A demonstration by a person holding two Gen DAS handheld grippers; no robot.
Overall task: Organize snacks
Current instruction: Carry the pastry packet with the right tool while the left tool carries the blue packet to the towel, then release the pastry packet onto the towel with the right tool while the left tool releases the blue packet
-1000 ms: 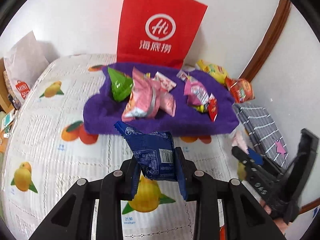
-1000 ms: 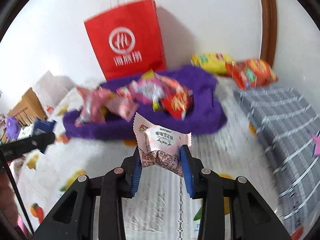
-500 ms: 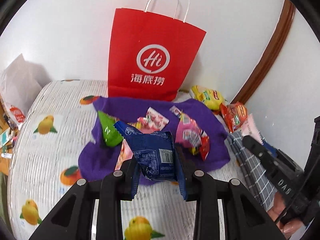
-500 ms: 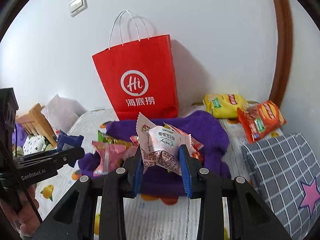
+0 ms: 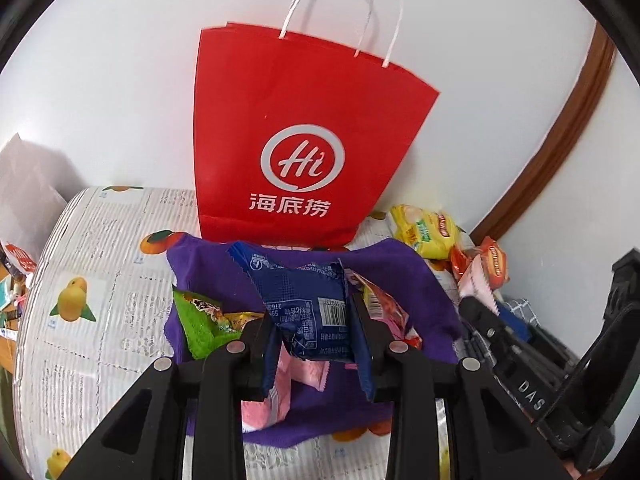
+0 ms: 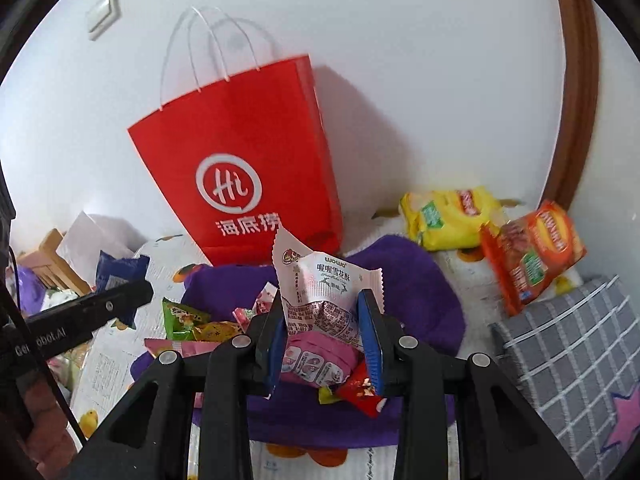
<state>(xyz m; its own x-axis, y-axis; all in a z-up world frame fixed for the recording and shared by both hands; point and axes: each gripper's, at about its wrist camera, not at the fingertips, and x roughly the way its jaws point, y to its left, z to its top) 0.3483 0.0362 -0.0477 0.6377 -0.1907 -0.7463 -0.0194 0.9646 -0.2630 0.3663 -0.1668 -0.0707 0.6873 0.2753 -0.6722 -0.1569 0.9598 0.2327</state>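
Note:
My left gripper (image 5: 316, 354) is shut on a dark blue snack packet (image 5: 306, 308), held up above the purple towel (image 5: 404, 276). My right gripper (image 6: 326, 340) is shut on a white and pink snack packet (image 6: 324, 292), also raised over the purple towel (image 6: 416, 284). A red paper bag (image 5: 296, 136) with white handles stands against the wall just behind the towel; the red paper bag (image 6: 240, 176) is upright in the right wrist view too. Several loose snack packets, among them a green one (image 5: 196, 320), lie on the towel.
A yellow bag (image 6: 448, 212) and an orange bag (image 6: 532, 252) of snacks lie at the back right by a wooden door frame. A grey checked cushion (image 6: 568, 360) is on the right. The fruit-print cover (image 5: 92, 300) spreads to the left.
Both grippers, each still holding its packet, have risen and moved forward over the towel toward the red bag, which now looms larger and shows its handles.

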